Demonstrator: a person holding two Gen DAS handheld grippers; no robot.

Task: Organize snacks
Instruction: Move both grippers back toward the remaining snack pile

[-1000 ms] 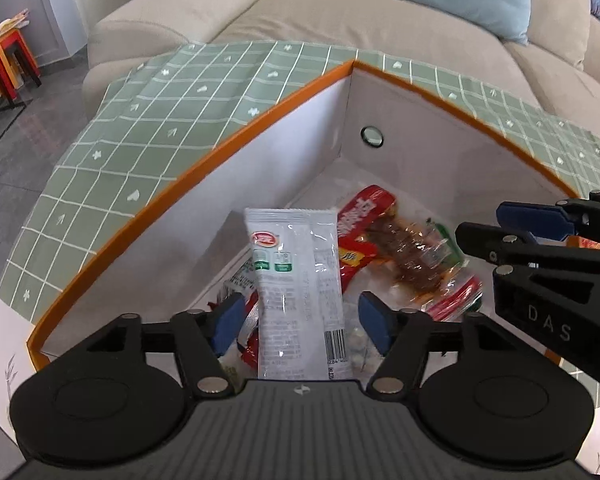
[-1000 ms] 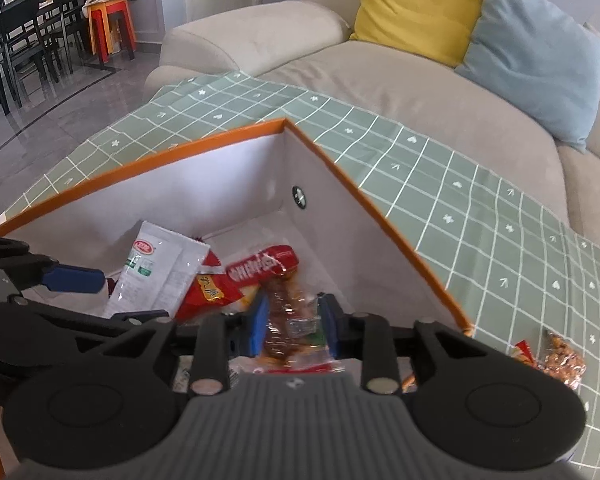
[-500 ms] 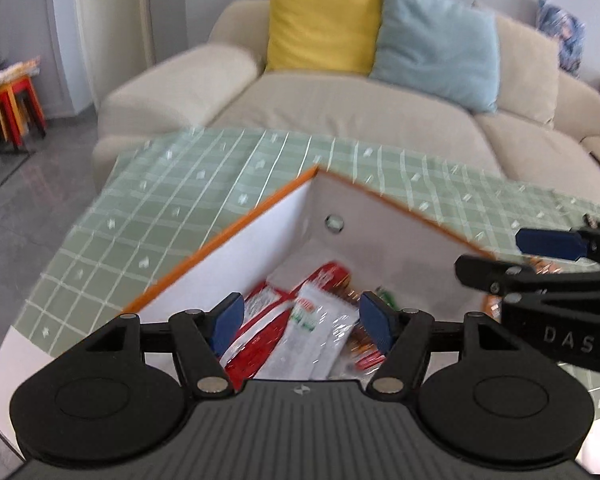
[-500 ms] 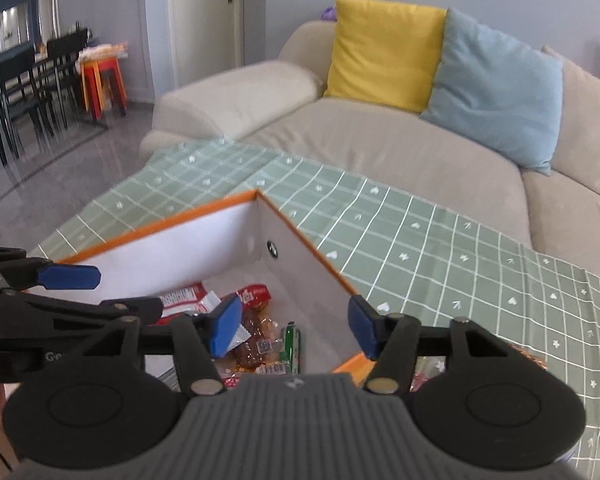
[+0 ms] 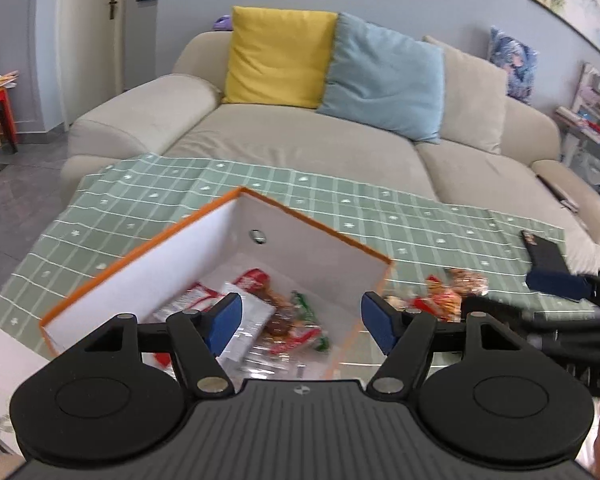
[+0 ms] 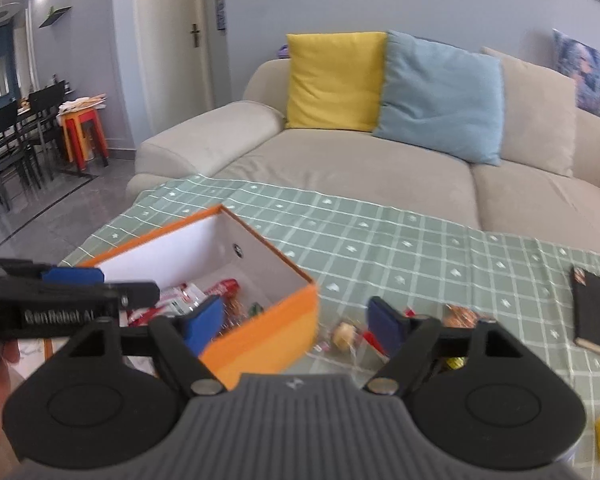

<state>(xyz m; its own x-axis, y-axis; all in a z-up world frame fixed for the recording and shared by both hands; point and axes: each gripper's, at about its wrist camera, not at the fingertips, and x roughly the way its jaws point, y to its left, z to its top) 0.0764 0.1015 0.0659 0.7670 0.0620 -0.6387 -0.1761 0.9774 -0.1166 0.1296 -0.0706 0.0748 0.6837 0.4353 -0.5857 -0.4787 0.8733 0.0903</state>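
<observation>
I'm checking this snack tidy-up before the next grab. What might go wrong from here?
The loose snacks lie bunched on the tablecloth beside the orange box, so the opening, empty right gripper may pinch several or snag cloth.

The left gripper, also opening and empty, hangs close by; the two may collide.

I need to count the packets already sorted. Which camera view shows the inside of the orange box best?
The left wrist view: it looks down into the orange box and its snack packets. The right wrist view shows mostly its outer wall; gripper parts hide much inside.
</observation>
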